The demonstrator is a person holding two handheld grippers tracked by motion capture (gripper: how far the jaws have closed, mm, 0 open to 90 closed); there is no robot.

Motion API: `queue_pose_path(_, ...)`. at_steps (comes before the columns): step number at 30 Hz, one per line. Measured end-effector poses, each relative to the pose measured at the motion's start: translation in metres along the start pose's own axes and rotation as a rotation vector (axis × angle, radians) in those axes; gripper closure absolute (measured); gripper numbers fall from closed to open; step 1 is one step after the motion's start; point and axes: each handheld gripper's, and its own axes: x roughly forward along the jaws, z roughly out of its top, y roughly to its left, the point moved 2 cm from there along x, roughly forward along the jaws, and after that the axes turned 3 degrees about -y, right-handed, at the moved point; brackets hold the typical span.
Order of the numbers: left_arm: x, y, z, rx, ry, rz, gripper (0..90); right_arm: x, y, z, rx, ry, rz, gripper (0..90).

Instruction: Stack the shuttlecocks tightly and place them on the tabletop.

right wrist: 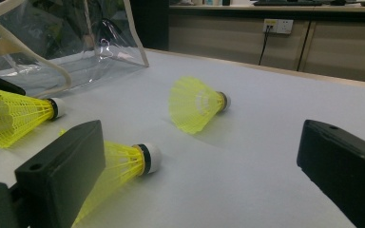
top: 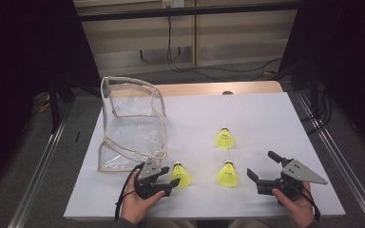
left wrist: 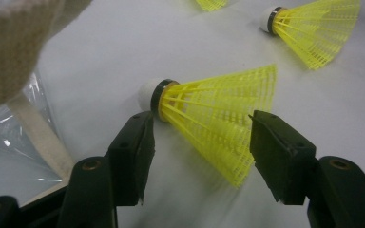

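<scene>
Three yellow shuttlecocks with white corks lie on the white table top (top: 256, 109). The nearest left one (top: 181, 175) (left wrist: 214, 118) lies on its side between the jaws of my left gripper (top: 171, 180) (left wrist: 202, 123). One jaw stands by the cork collar and the other by the skirt's rim; the skirt is not squeezed. My right gripper (top: 260, 164) (right wrist: 202, 142) is wide open at the front right with nothing between its fingers. A second shuttlecock (top: 227, 175) (right wrist: 123, 164) lies just left of it, and a third (top: 224, 138) (right wrist: 197, 104) lies farther back.
A clear plastic pouch with beige trim (top: 133, 123) (right wrist: 52, 42) stands open at the table's left, right behind my left gripper. Its strap (left wrist: 9, 47) hangs close to the left gripper's camera. Floor rails and cables run beside and behind the table.
</scene>
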Motion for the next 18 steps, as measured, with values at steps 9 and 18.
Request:
queue_pose_path(9, 0.0021, 0.0008, 0.0006, 0.003, 0.006, 0.021, 45.6, 0.0, -0.0006, 0.0004, 0.001, -0.002, -0.001, 1.6)
queue_pose_path(18, 0.0009, 0.0004, -0.0002, 0.007, 0.01, 0.043, 55.0, 0.0004, 0.0006, 0.0006, 0.005, -0.002, 0.004, 1.6)
